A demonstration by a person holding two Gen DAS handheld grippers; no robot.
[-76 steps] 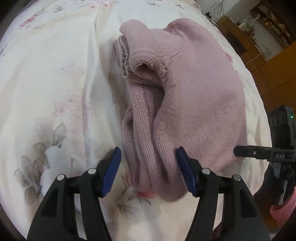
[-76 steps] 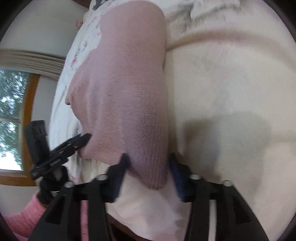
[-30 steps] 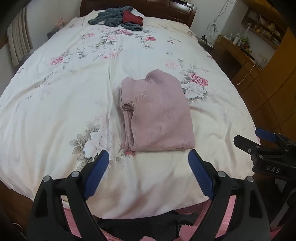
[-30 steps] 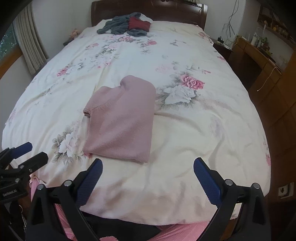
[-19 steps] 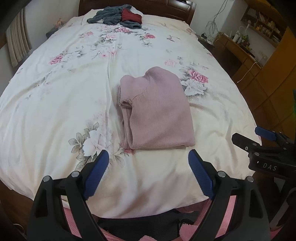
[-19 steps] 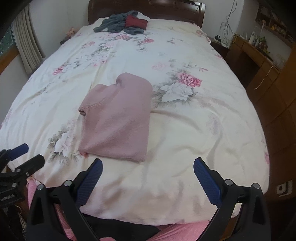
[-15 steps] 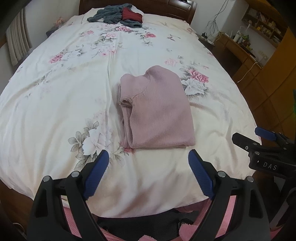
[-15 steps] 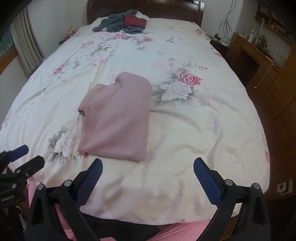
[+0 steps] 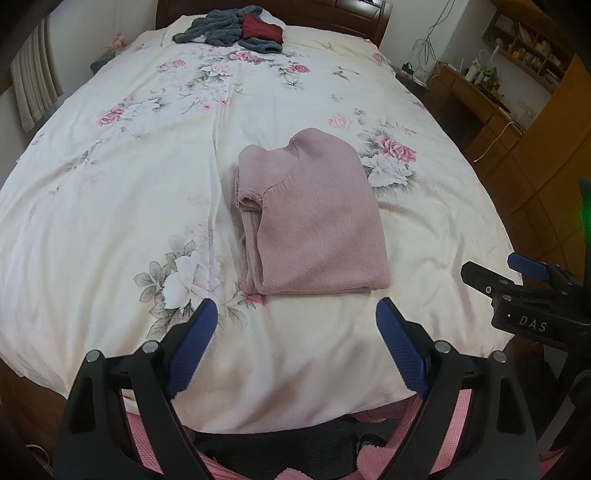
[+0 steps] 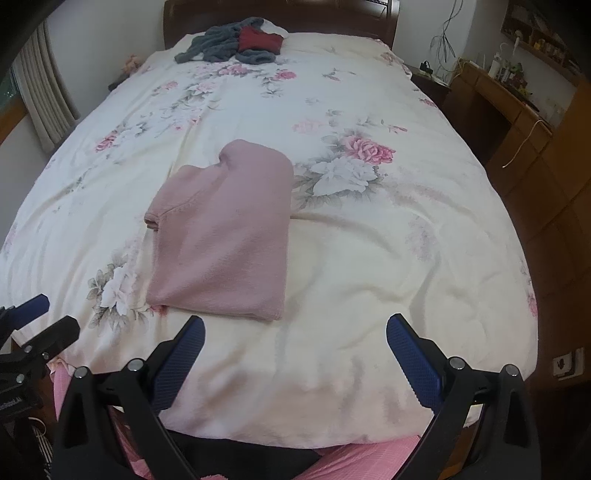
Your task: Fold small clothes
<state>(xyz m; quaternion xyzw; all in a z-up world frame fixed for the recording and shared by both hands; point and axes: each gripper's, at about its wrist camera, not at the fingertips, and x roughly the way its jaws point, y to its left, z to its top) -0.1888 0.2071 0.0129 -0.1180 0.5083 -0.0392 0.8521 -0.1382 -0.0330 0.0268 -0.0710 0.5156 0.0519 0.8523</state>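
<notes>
Nearest to the cameras, pink cloth (image 9: 369, 458) shows under both grippers, cut off by the lower edge, so what it belongs to cannot be told. The left gripper (image 9: 297, 350) has its blue fingers (image 9: 192, 347) spread wide with nothing between them, above the near edge of the bed (image 9: 110, 221). The right gripper (image 10: 295, 360) is the same, its fingers (image 10: 413, 360) wide apart and empty. In the left wrist view only part of the right gripper is seen at the right border.

Just beyond the fingers the pink sweater (image 9: 314, 218) lies folded flat on the flowered bed cover, near the foot of the bed and around its middle line. Its long axis runs from the near edge toward the headboard (image 10: 280, 18). The stacked open layers are on its left side and the smooth fold is on its right; how many layers there are is hard to make out.

Far away, at the head of the bed, lies a pile of grey and dark red clothes (image 10: 236, 44), too small to tell apart.
</notes>
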